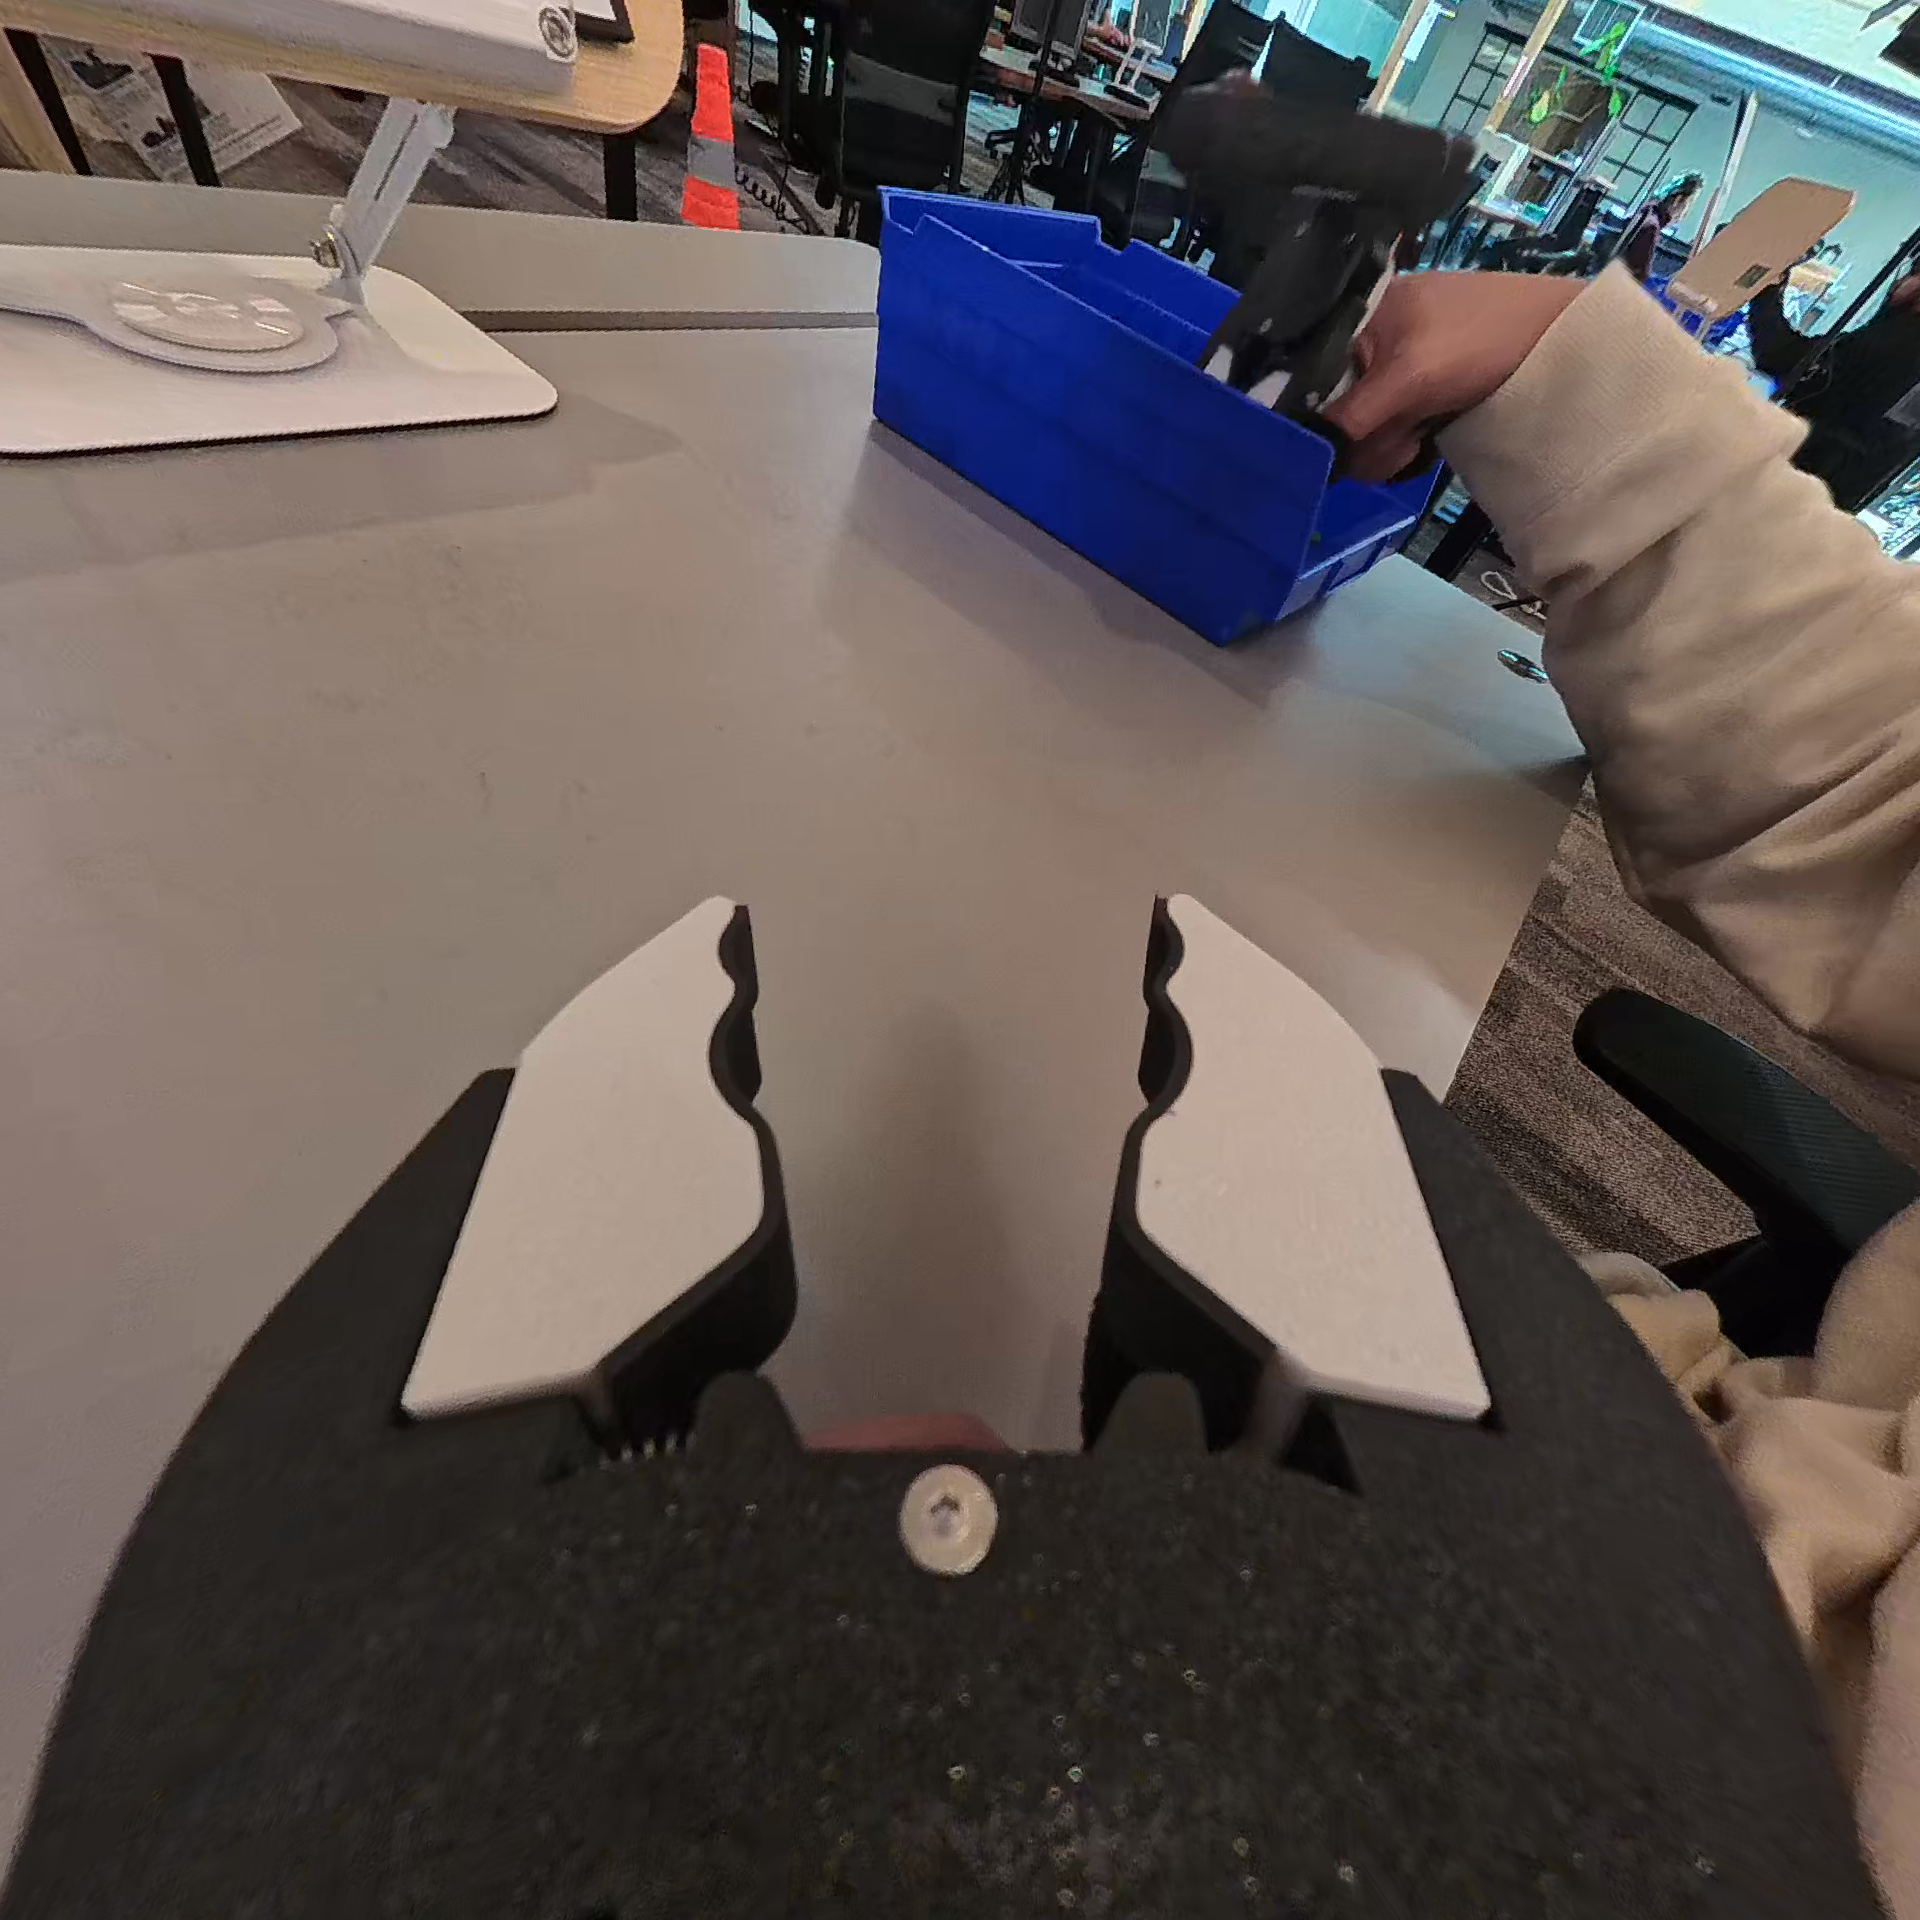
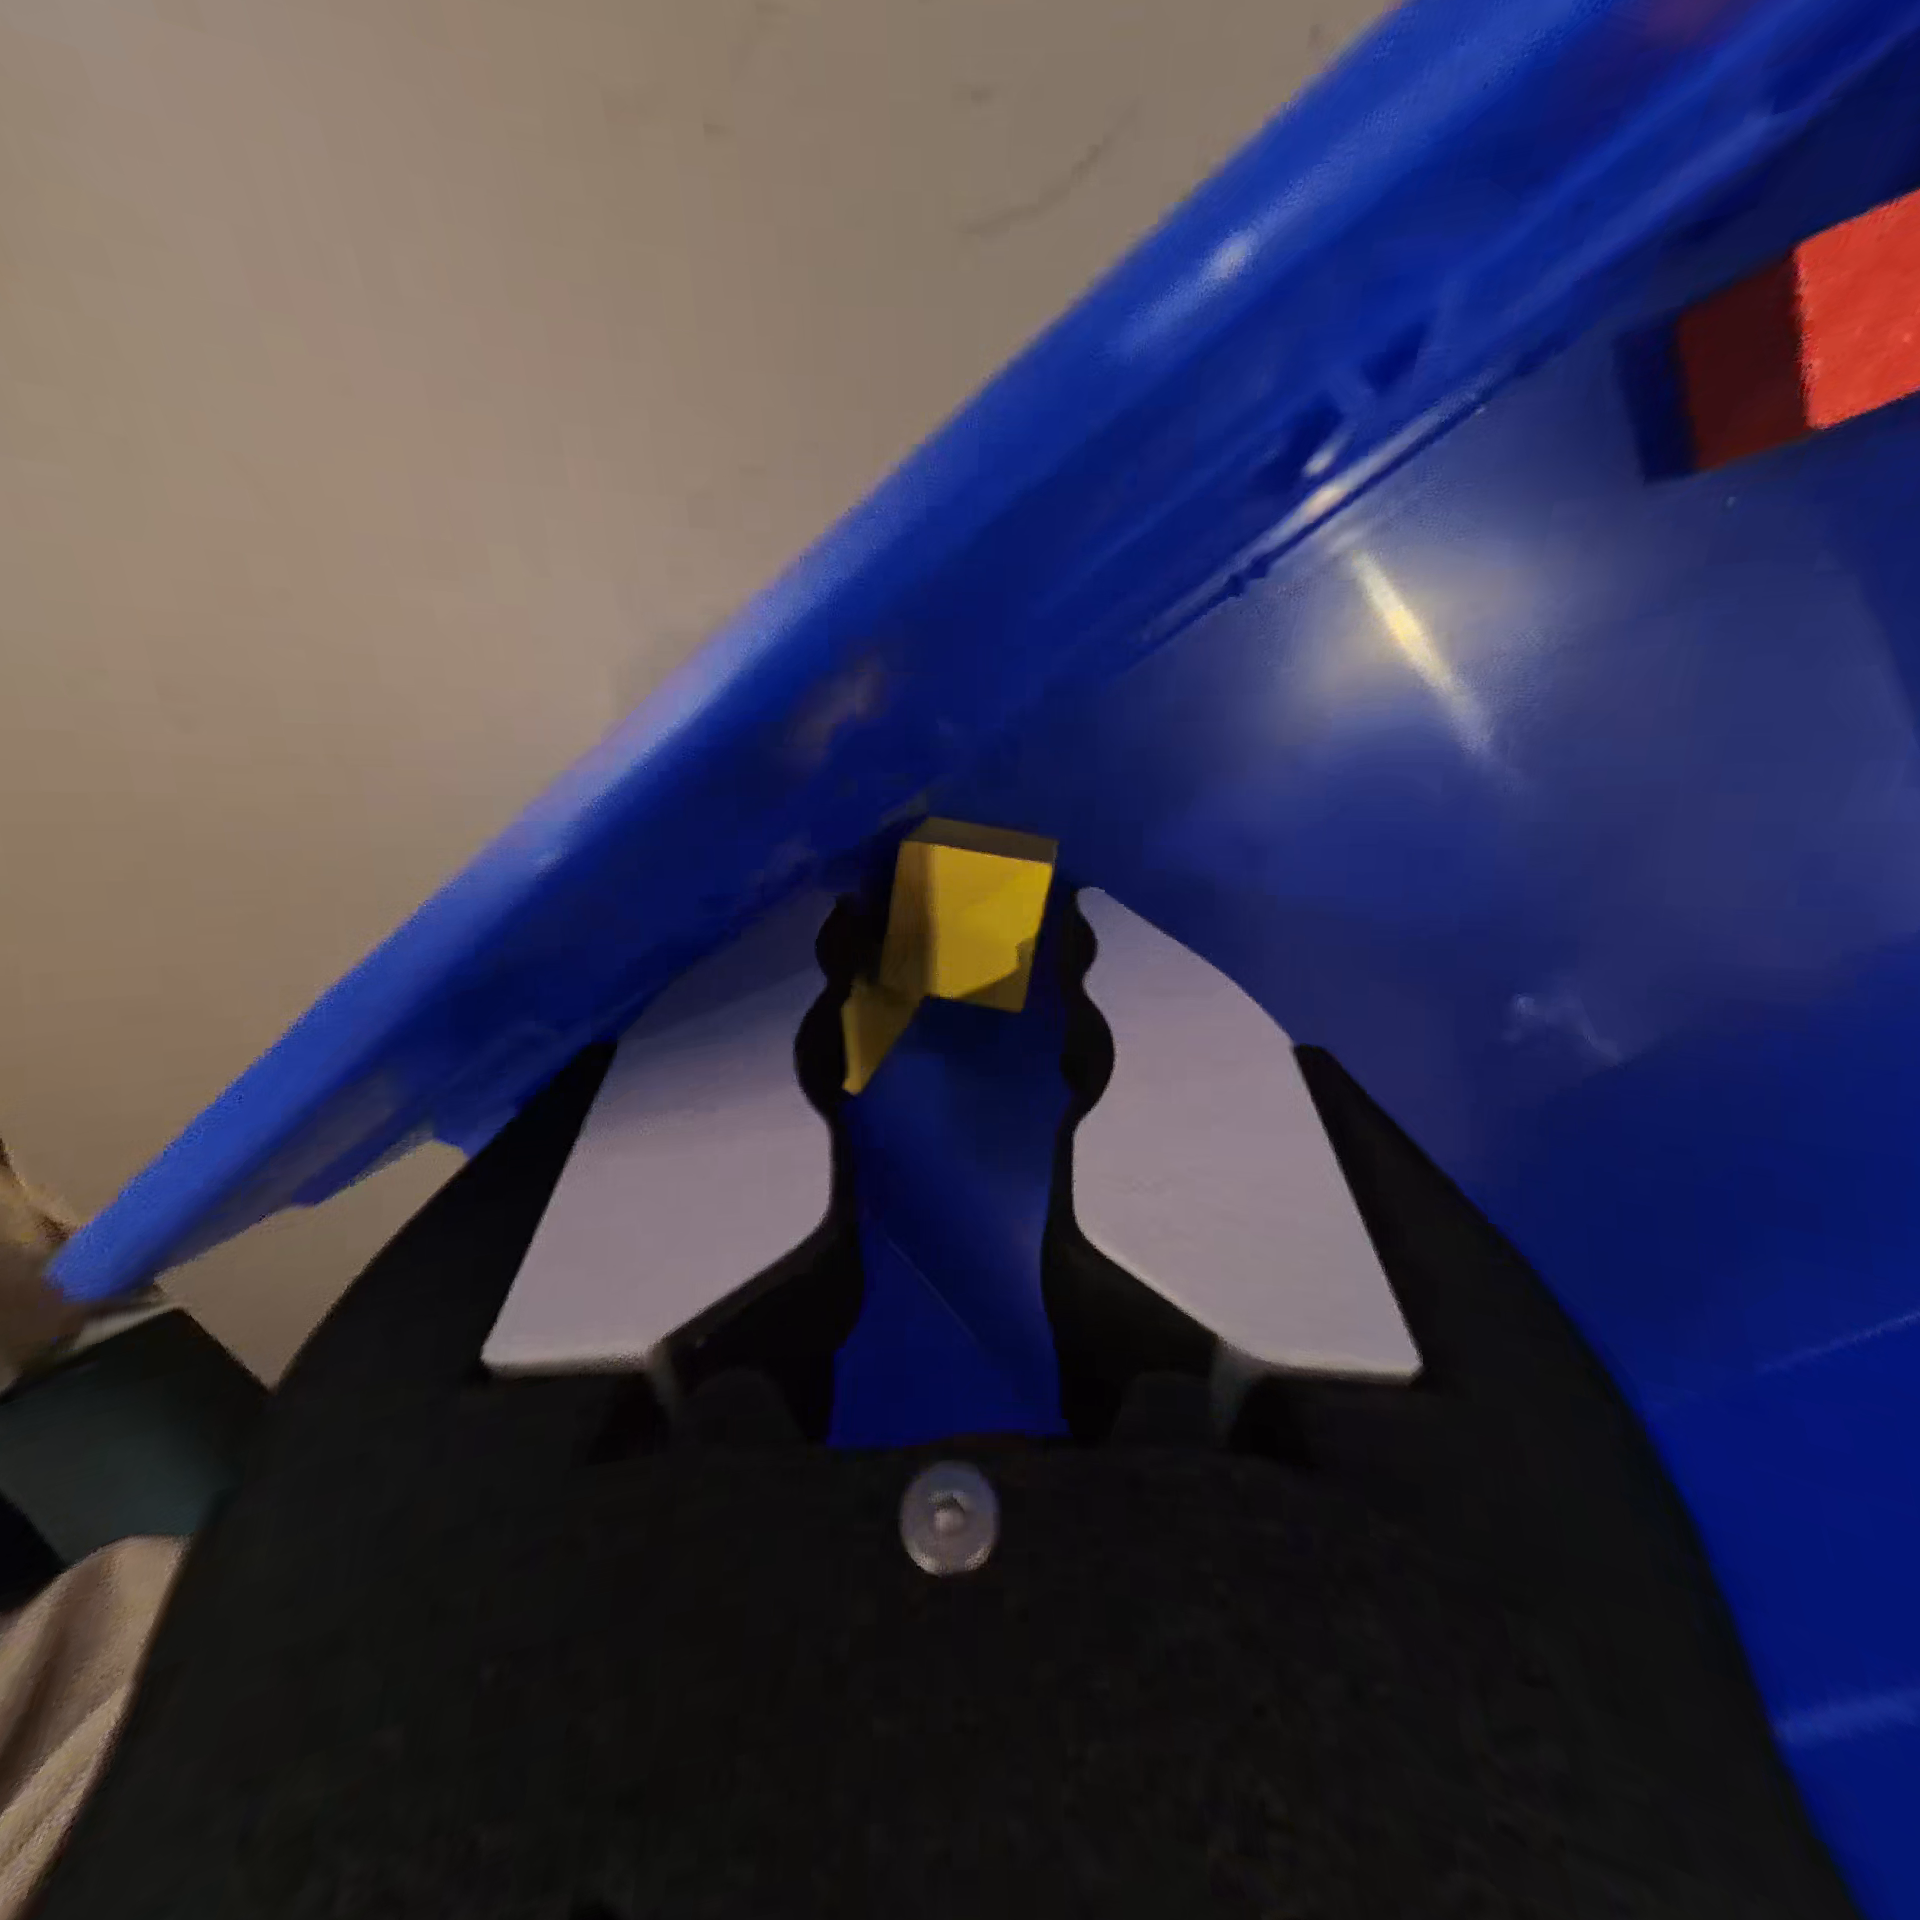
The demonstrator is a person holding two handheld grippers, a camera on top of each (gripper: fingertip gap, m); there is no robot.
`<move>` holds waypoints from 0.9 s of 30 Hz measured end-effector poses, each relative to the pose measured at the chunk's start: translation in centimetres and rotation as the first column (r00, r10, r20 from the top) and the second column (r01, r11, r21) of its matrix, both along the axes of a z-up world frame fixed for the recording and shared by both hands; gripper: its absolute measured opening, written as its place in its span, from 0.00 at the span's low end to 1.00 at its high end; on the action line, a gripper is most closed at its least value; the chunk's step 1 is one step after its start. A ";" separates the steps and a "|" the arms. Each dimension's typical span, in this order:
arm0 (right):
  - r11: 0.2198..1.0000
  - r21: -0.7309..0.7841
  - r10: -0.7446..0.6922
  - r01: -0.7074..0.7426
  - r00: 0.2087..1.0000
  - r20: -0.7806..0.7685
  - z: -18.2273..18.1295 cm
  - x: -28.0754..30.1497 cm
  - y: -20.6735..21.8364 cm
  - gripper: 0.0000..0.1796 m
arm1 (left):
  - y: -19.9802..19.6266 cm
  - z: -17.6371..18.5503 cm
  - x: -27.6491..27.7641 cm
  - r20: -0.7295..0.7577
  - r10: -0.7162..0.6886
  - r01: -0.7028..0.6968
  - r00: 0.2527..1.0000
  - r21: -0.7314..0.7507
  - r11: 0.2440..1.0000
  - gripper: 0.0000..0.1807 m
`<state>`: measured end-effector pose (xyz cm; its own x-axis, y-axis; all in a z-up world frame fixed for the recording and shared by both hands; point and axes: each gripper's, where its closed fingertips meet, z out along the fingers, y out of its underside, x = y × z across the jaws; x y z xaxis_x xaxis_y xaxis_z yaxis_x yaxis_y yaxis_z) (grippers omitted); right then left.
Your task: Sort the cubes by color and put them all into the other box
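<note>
My left gripper [image 1: 951,935] is open and empty, low over the grey table [image 1: 520,779]. A blue box [image 1: 1091,436] stands at the far right of the table. A hand holds my right gripper [image 1: 1288,322] down inside that box. In the right wrist view my right gripper [image 2: 966,925] is shut on a small yellow cube [image 2: 971,920], close to the box's inner wall [image 2: 1039,582]. A red cube [image 2: 1849,332] lies farther in, at the upper right. A red sliver [image 1: 904,1432] shows under my left gripper's base; I cannot tell what it is.
A white stand with a flat base [image 1: 239,353] sits at the table's far left. The table's right edge [image 1: 1507,935] drops to carpet beside a black chair [image 1: 1745,1122]. An orange cone [image 1: 712,135] and office furniture stand beyond the table. The left gripper's tips are roughly 40 cm from the right gripper's.
</note>
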<state>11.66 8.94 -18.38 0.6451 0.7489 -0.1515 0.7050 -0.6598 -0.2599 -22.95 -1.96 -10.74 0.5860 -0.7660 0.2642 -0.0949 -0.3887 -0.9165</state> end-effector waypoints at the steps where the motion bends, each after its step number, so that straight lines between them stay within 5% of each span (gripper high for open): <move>1: 0.999 0.026 -0.023 0.024 1.000 -0.017 0.7 0.2 0.2 0.24 | -0.1 0.1 -0.1 0.001 0.000 0.000 1.000 -0.001 1.000 0.40; 4: 0.972 0.196 -0.098 0.126 0.984 -0.147 5.3 0.6 0.9 0.25 | -0.2 0.4 -0.5 -0.001 0.006 -0.006 1.000 0.015 1.000 0.40; 7: 0.843 0.433 -0.178 0.321 0.924 -0.339 12.1 0.6 0.7 0.24 | -0.1 1.2 -1.2 0.006 0.030 -0.031 1.000 0.042 0.999 0.39; 11: 0.696 0.475 0.026 0.539 0.641 -0.767 19.4 -7.1 -5.0 0.23 | 0.7 1.8 -3.1 -0.018 0.118 -0.116 0.993 0.091 0.989 0.39; 14: 0.692 0.400 0.080 0.601 0.487 -0.870 17.4 -13.1 -8.8 0.23 | 1.6 1.5 -4.8 -0.077 0.219 -0.207 0.973 0.135 0.969 0.40; 18: 0.679 0.443 0.032 0.586 0.579 -0.815 12.6 -17.7 -10.4 0.22 | 0.6 1.4 -4.6 -0.092 0.164 -0.146 0.982 0.175 0.974 0.36; 27: 0.663 0.594 0.079 0.455 0.746 -0.661 8.7 -21.0 -12.5 0.23 | 0.3 0.9 -5.2 -0.126 0.156 -0.139 0.980 0.134 0.981 0.38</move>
<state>-9.30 -3.52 -9.65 0.7490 0.6606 -0.0510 0.0995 -0.1882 -0.9771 -28.19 -1.68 -9.84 0.7190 -0.6900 0.0833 -0.1713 -0.2922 -0.9409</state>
